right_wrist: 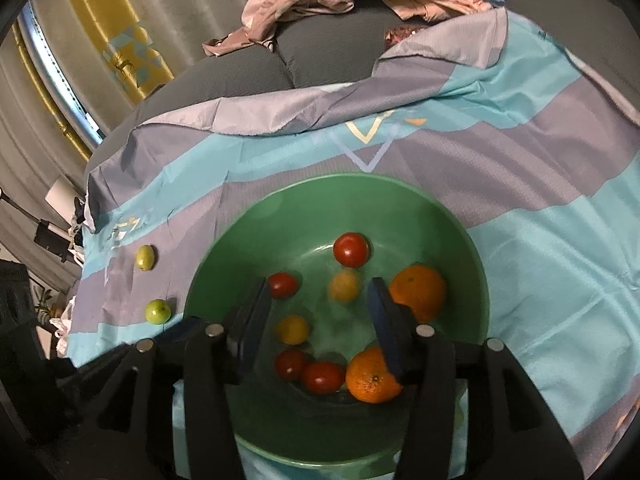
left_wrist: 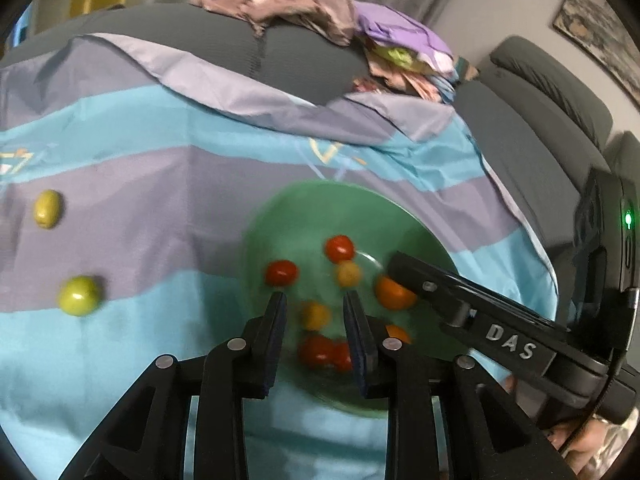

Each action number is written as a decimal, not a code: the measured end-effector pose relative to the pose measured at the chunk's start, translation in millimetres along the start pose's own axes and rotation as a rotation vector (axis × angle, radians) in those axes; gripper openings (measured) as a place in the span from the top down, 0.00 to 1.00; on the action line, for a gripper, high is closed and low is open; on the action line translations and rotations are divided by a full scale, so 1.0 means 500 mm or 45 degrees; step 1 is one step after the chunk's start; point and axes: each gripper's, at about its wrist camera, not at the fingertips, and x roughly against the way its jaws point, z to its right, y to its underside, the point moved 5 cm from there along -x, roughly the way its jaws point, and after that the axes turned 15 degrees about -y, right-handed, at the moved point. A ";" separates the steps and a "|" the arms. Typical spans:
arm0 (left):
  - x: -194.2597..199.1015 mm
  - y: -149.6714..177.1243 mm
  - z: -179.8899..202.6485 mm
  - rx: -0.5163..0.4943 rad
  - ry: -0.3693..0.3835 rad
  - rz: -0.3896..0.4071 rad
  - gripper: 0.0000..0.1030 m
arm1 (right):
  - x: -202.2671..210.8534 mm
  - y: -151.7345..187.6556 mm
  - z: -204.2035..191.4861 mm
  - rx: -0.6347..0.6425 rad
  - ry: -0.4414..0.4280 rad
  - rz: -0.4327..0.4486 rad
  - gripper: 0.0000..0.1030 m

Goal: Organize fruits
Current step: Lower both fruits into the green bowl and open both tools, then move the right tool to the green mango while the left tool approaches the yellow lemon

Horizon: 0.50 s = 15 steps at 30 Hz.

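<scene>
A green bowl rests on a blue and lilac striped cloth. It holds two oranges, several red cherry tomatoes and two yellow ones. My right gripper hovers over the bowl, open; a blurred yellow tomato shows between its fingers, untouched by the pads. My left gripper is open above the bowl, holding nothing. The right gripper reaches in from the right of the left wrist view. Two green fruits lie on the cloth, left of the bowl.
The cloth covers a grey sofa. A heap of crumpled clothes lies on the cushion behind. A framed picture hangs on the wall at right. Curtains and a lamp stand lie past the cloth's left edge.
</scene>
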 end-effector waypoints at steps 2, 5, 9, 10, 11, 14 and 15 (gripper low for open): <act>0.013 -0.014 -0.040 0.035 -0.015 0.008 0.67 | 0.007 -0.004 -0.021 0.017 0.010 0.014 0.45; 0.033 -0.039 -0.120 0.110 -0.048 0.006 0.59 | 0.011 -0.007 -0.055 0.062 0.018 0.023 0.43; 0.056 -0.074 -0.236 0.152 -0.183 0.036 0.56 | 0.010 -0.009 -0.109 0.125 0.022 0.042 0.38; 0.061 -0.081 -0.261 0.163 -0.212 0.044 0.56 | 0.005 -0.009 -0.124 0.141 0.017 0.041 0.37; 0.063 -0.089 -0.286 0.177 -0.233 0.049 0.56 | -0.005 -0.008 -0.140 0.156 0.004 0.033 0.35; 0.061 -0.110 -0.369 0.256 -0.288 0.044 0.56 | -0.058 -0.004 -0.194 0.193 -0.081 -0.038 0.33; 0.054 -0.115 -0.391 0.279 -0.296 0.034 0.56 | -0.072 -0.002 -0.206 0.201 -0.105 -0.061 0.33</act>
